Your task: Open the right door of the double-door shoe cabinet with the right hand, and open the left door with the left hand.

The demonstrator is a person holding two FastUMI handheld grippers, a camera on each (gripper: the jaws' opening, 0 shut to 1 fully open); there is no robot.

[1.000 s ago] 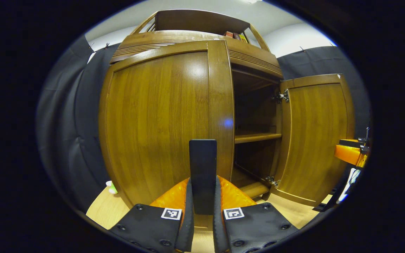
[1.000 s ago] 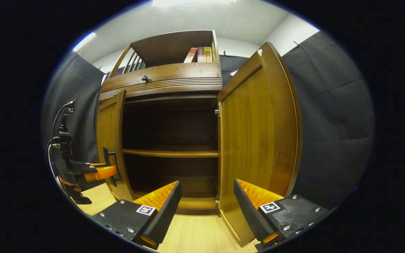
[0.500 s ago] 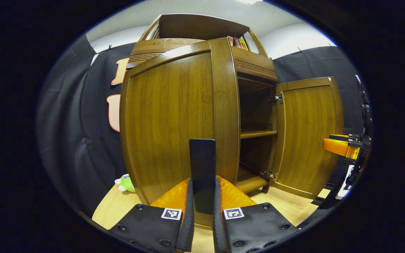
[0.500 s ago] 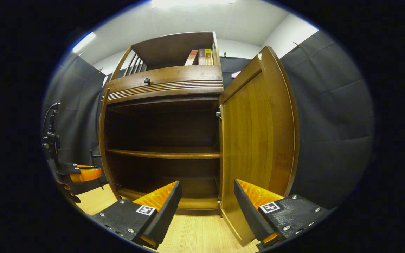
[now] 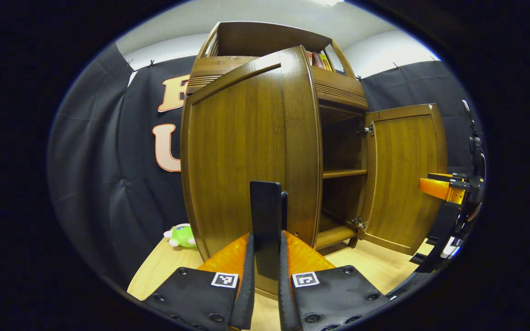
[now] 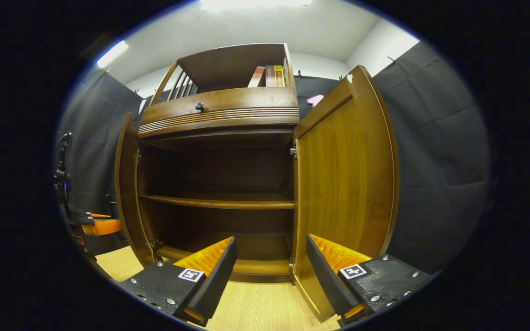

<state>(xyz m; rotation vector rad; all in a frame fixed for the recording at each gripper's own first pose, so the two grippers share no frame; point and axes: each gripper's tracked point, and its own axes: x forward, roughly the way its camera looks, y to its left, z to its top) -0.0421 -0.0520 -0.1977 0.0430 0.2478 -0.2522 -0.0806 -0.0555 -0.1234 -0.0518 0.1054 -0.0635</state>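
Now, in your left gripper view, the left gripper (image 5: 265, 257) sits at the bottom centre with its 2 fingers pinched on the dark handle (image 5: 265, 216) of the left door (image 5: 246, 151), which stands swung out and takes up the middle of the frame. To the right of it in that view you can see the right door (image 5: 405, 174) swung wide on its hinges, and the other gripper at the far right edge of the frame. In your right gripper view, the right gripper (image 6: 272, 271) hangs at the bottom centre with its fingers spread apart and nothing between them, just in front of the shoe cabinet (image 6: 221, 115). The cabinet's lower compartment fills the middle of that frame, dark inside, with 1 shelf (image 6: 219, 202) across it and nothing on the shelf or the floor board that you can make out. Above it, near the top centre, the open upper section holds a few books (image 6: 269, 76) standing at its right end, and a small dark knob (image 6: 199, 106) sits on the drawer front beneath. A green plush toy (image 5: 181, 235) lies on the pale wood floor (image 6: 256, 308) at the lower left of your left gripper view, beside the left door. Black cloth walls close the booth on both sides, with a white ceiling and a light strip at the top.
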